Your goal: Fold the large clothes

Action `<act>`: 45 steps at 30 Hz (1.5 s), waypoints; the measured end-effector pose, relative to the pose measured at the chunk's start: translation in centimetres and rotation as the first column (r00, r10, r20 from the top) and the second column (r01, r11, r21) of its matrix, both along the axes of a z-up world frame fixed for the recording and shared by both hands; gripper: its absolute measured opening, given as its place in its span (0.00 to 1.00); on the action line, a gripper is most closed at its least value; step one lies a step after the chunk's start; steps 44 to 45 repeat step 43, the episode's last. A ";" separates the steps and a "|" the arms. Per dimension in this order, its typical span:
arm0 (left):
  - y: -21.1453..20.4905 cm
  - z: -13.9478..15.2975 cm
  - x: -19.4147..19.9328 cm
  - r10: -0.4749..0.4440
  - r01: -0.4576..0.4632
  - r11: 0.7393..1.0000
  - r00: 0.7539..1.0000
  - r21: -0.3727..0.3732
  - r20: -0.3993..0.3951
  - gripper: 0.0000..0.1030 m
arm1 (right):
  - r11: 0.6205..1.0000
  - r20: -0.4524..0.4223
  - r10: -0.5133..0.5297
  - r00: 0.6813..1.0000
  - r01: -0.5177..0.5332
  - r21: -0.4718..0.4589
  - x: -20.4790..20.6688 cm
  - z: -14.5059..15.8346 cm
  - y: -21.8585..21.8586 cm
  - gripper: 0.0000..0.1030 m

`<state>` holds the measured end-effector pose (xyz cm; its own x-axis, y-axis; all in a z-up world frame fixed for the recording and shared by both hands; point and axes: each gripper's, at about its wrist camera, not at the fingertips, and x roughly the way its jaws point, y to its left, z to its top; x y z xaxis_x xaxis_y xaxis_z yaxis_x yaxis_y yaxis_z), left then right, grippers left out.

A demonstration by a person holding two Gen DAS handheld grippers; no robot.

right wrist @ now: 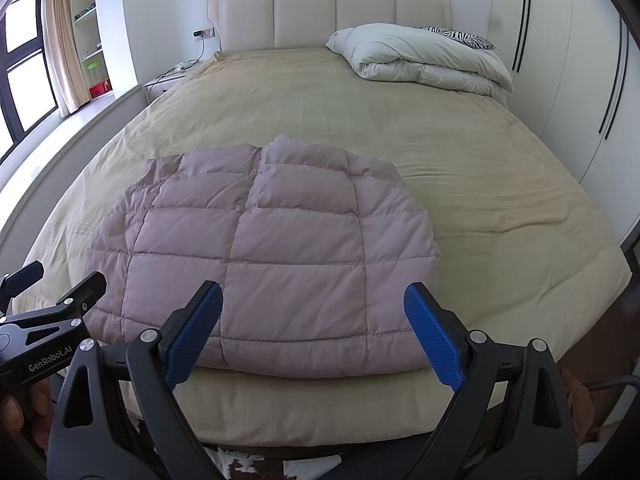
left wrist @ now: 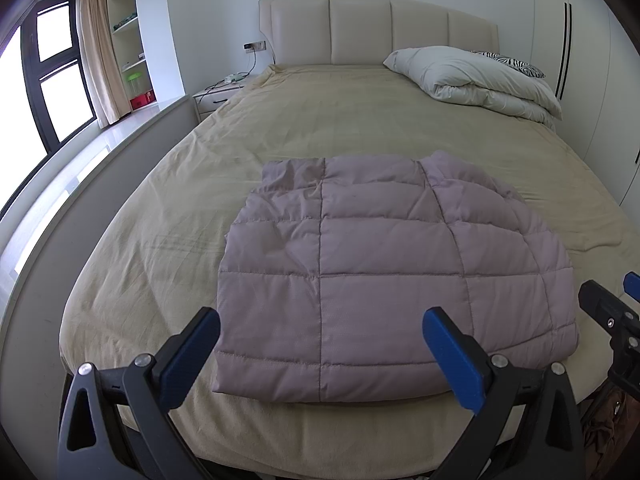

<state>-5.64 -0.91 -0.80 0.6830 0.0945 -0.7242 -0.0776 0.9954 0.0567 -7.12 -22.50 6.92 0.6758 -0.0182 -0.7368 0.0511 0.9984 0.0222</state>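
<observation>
Two tongs in view, both mine, both held above the near edge of the bed (left wrist: 160,184). My left gripper (left wrist: 320,332) has its blue pads (left wrist: 192,360) spread wide, nothing between them. My right gripper (right wrist: 314,308) is likewise spread, pads (right wrist: 434,340) apart and gripping nothing.

Quilted jacket (left wrist: 380,264): pale mauve, puffy, lying folded into a rough rectangle on the tan bedcover, close to the foot of the bed. Its near hem runs roughly parallel to the mattress edge, just beyond my fingertips in both views. The far end is lumpier, with a raised bump that may be a collar or a tucked sleeve; I cannot tell which from here. Neither gripper touches the fabric.

In the left wrist view, the right gripper shows at the right edge, beside the jacket's right side. In the right wrist view, the left gripper sits at the lower left, with the jacket's left corner just beyond it.

Rest of the bed: a white duvet (right wrist: 424,60) is bundled at the head end on the right, with a zebra-print pillow (right wrist: 460,38) behind it, against the padded headboard (right wrist: 328,12). Nightstand (left wrist: 216,98) to the left of the headboard with cables on top. Window (left wrist: 56,76) and beige curtain (left wrist: 96,48) on the left wall; white wardrobe doors (right wrist: 568,80) on the right.
</observation>
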 end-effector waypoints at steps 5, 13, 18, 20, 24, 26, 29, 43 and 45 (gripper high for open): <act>0.0 0.0 0.0 0.000 0.000 1.000 1.000 -0.001 -0.001 1.00 | 1.000 -0.004 0.001 1.000 -0.001 0.000 0.0 -0.2 0.0 0.90; 0.0 0.0 0.0 -0.001 0.001 1.000 1.000 0.001 -0.001 1.00 | 1.000 -0.004 0.000 1.000 0.000 0.001 0.0 -0.2 0.0 0.90; 0.1 0.0 0.0 -0.002 0.002 1.000 1.000 -0.001 -0.001 1.00 | 1.000 -0.006 0.003 1.000 -0.003 0.001 0.0 -0.3 0.0 0.90; 0.0 0.0 0.0 -0.002 0.002 1.000 1.000 0.000 0.000 1.00 | 1.000 -0.005 0.003 1.000 -0.003 0.001 0.0 -0.3 0.0 0.90; 0.0 0.0 0.0 -0.003 0.003 1.000 1.000 -0.001 0.000 1.00 | 1.000 -0.007 0.004 1.000 -0.004 0.001 -0.1 -0.4 0.1 0.90; 0.0 0.0 0.0 -0.002 0.002 1.000 1.000 0.000 0.000 1.00 | 1.000 -0.008 0.007 1.000 -0.007 0.001 -0.1 -0.4 0.0 0.90; 0.1 0.0 -0.1 -0.003 0.003 1.000 1.000 -0.001 0.001 1.00 | 1.000 -0.009 0.011 1.000 -0.011 0.000 -0.1 -0.5 0.1 0.90; -0.2 0.6 -0.6 -0.021 0.020 1.000 0.999 0.021 0.045 1.00 | 1.000 -0.018 0.018 1.000 -0.018 0.004 0.1 -0.6 -0.4 0.90; -0.2 0.6 -0.6 -0.021 0.020 1.000 0.999 0.021 0.045 1.00 | 1.000 -0.018 0.018 1.000 -0.018 0.004 0.1 -0.6 -0.4 0.90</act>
